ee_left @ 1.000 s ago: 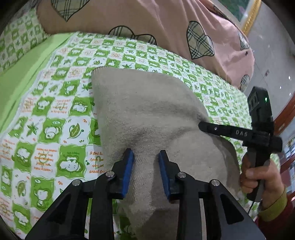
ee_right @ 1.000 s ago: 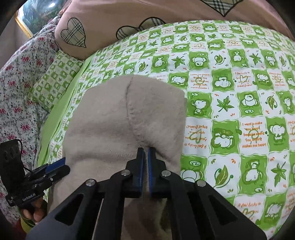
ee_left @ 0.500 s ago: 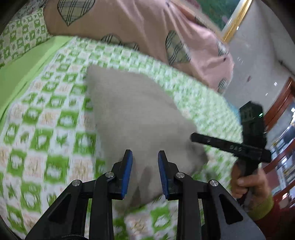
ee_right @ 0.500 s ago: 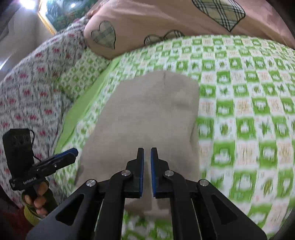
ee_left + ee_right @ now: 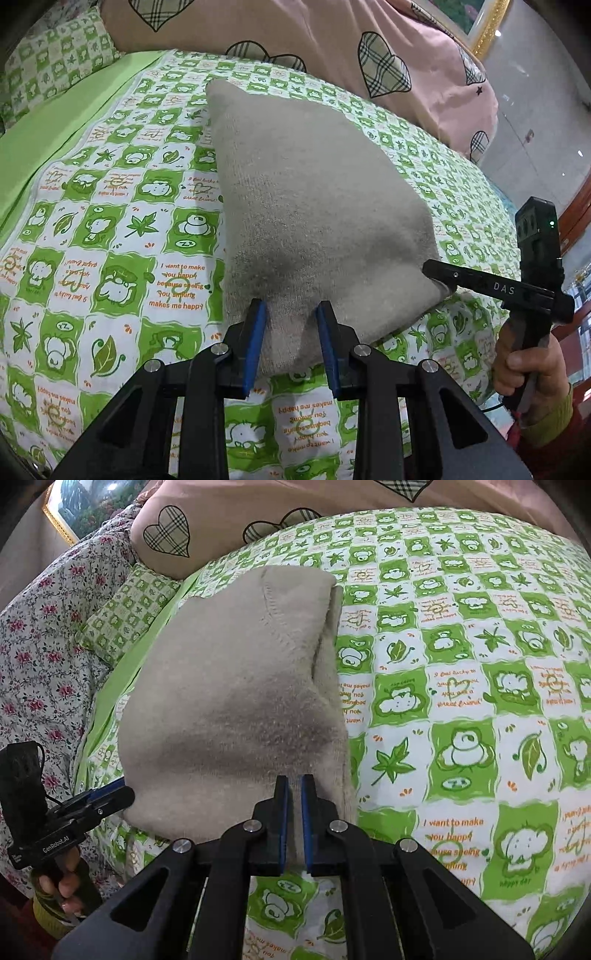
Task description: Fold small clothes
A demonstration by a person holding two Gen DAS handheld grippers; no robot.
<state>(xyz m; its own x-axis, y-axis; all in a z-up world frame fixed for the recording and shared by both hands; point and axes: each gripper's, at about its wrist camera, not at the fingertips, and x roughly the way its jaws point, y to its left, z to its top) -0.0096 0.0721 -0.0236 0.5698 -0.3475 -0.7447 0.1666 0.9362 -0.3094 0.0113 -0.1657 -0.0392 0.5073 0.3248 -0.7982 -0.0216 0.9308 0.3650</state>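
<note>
A beige fleecy garment (image 5: 314, 206) lies folded on the green-and-white patterned bedspread (image 5: 110, 229); its near edge is lifted. My left gripper (image 5: 291, 314) has its blue-padded jaws apart around the near left corner, with cloth between them. My right gripper (image 5: 294, 786) is shut on the near right corner of the garment (image 5: 240, 701), with cloth pinched between the pads. The right gripper also shows in the left wrist view (image 5: 436, 275), its tip at the garment's corner. The left gripper shows in the right wrist view (image 5: 110, 795) at the other corner.
A pink quilt with plaid hearts (image 5: 332, 48) is bunched along the far side of the bed. A floral quilt (image 5: 44, 635) and a green patterned pillow (image 5: 125, 616) lie to the left. The bed's edge and a shiny floor (image 5: 535, 122) are at right.
Both grippers pulled back toward me with the garment's near edge, and it now lies farther from the quilt and flatter. The right jaws stay pinched; the left jaws stay apart.
</note>
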